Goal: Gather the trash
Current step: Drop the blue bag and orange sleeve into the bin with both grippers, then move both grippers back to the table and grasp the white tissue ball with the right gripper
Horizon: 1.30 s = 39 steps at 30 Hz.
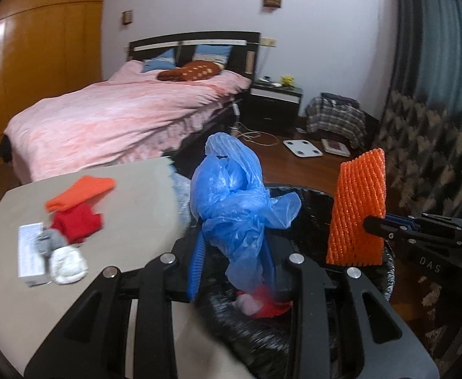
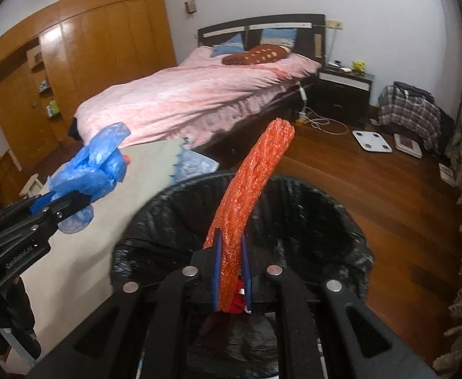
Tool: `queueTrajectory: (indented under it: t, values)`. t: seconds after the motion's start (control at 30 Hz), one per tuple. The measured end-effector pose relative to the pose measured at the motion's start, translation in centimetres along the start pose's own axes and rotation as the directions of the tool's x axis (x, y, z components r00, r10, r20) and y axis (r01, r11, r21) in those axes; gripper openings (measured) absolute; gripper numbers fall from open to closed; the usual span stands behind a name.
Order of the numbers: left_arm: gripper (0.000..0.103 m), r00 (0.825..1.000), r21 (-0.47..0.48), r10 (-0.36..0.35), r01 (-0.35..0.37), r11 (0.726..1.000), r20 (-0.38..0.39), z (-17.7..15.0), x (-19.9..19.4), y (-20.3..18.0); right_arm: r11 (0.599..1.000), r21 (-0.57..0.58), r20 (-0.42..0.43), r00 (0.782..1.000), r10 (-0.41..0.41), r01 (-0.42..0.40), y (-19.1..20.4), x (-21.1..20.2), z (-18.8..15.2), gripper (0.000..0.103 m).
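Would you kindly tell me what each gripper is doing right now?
Left gripper: closed on the blue bag.
Right gripper: closed on the orange net.

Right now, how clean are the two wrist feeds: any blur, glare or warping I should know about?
Left wrist view: the bin liner and the red scrap inside it smear with motion, while the blue plastic bag in the left gripper stays fairly sharp. Right wrist view: the liner rim is streaked, glare shines on the wardrobe doors, and fisheye bends the walls; the orange foam net reads clearly.
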State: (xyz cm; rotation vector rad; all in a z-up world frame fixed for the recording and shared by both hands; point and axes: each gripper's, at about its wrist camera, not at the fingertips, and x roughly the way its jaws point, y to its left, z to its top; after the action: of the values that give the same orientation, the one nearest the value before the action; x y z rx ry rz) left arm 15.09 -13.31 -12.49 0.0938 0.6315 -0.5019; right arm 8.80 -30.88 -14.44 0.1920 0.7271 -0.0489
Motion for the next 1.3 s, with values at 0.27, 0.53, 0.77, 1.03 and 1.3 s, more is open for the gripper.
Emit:
queueTrajectory:
  t: [0.27, 0.53, 0.77, 1.03, 1.3]
  values:
    - [0.054, 0.996, 0.012, -0.076, 0.077, 0.997, -0.044, 0.0, 3.8, -1.8, 0.997, 0.057, -0.03, 0.999, -0.043, 0.045, -2.8, 1.2, -0.9, 0.031]
    - [0.069, 0.998, -0.01, -0.042, 0.042, 0.999, -0.046, -0.4, 3.5, 0.0, 0.994, 0.085, -0.013, 0.998, -0.063, 0.064, -3.6, 0.9, -1.1, 0.072]
    - [0.086, 0.998, -0.043, 0.06, -0.06, 0.997, -0.013, -0.4, 0.5, 3.4, 0.997, 0.071, 0.042, 0.999, -0.034, 0.031, -1.5, 0.0, 0.0, 0.097]
    - [0.09, 0.984, -0.124, 0.176, -0.172, 0.977, 0.021, -0.8, -3.8, 8.1, 0.999, 0.014, 0.069, 0.997, 0.03, -0.031, 3.2, 0.1, 1.3, 0.097]
    - [0.091, 0.954, -0.175, 0.3, -0.291, 0.941, 0.025, -2.4, -7.7, 13.1, 0.993, -0.063, 0.071, 0.992, 0.102, -0.098, 9.1, 1.4, 2.0, 0.097]
